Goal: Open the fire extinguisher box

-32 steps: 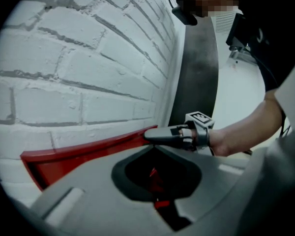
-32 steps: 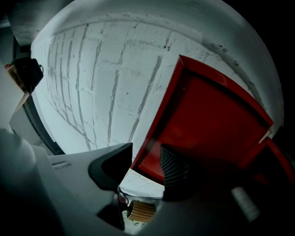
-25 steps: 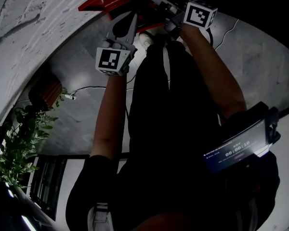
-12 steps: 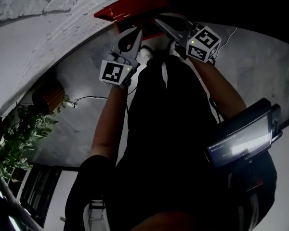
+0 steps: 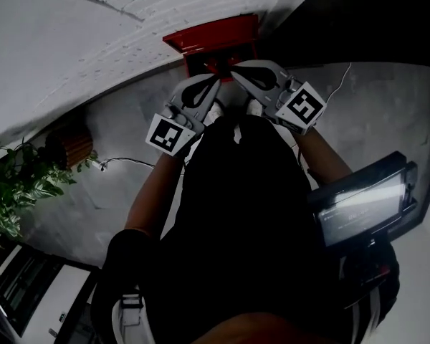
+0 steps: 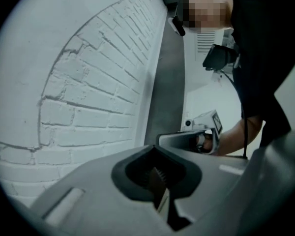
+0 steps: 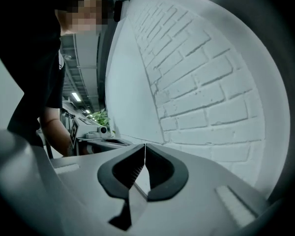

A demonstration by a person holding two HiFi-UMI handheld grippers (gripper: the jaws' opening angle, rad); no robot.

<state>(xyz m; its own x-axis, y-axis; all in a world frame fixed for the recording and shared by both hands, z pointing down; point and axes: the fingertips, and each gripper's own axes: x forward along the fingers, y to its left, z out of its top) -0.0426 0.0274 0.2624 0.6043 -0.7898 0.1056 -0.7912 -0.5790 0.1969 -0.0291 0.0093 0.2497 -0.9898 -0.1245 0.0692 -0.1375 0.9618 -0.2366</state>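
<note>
Tongs, head view: left tongs (image 5: pixel 215 84) and right tongs (image 5: pixel 234 74) point tips-together just before the red fire extinguisher box (image 5: pixel 213 39) against the brick wall (image 5: pixel 129 20).
Left gripper view: jaws pressed together, empty.
Right gripper view: likewise.
We judge the door stiff and light; take its free edge.
</note>
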